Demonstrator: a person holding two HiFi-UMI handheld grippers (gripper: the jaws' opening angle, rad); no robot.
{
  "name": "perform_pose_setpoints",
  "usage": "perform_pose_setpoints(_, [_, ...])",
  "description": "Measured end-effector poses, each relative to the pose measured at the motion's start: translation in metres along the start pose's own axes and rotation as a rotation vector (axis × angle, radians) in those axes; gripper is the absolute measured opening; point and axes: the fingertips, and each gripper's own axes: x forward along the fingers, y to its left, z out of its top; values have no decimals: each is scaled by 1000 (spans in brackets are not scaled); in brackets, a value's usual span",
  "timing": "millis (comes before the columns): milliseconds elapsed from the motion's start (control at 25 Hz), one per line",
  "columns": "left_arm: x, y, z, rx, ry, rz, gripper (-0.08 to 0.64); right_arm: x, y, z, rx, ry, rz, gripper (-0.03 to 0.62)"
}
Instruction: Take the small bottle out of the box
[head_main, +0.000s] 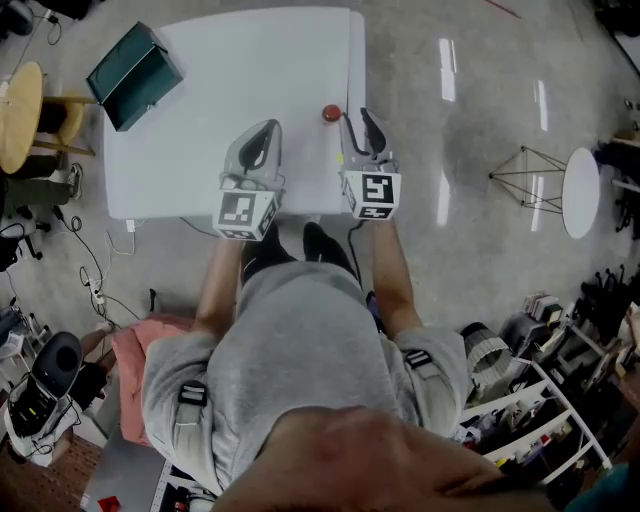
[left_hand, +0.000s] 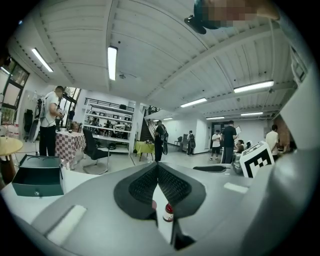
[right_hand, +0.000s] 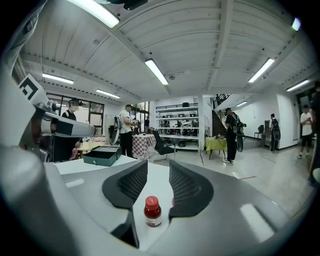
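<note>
Two grippers: left gripper (head_main: 265, 130) jaws together; right gripper (head_main: 357, 122) jaws apart, empty.
Bottle (head_main: 331, 113): upright on worktop (head_main: 240, 70), upper centre, outside box (head_main: 133, 75).
Tip: pull away w/o knocking btl.

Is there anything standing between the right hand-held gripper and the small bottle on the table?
Nothing visible does. The small bottle stands upright on the bare white table, seen straight through the open jaws of the right hand-held gripper. The dark green box sits far off at another corner.
</note>
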Motion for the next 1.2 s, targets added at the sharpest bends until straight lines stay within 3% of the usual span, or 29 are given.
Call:
perform_pose_setpoints(520, [-18,-13,27,37,-55,-15,11,-34,2,29,-7,-52,-17,57])
perform_pose_setpoints(1200, [-39,-25,24,55,-63,-7,11,-69,-1,28,-39,-57,-44,17])
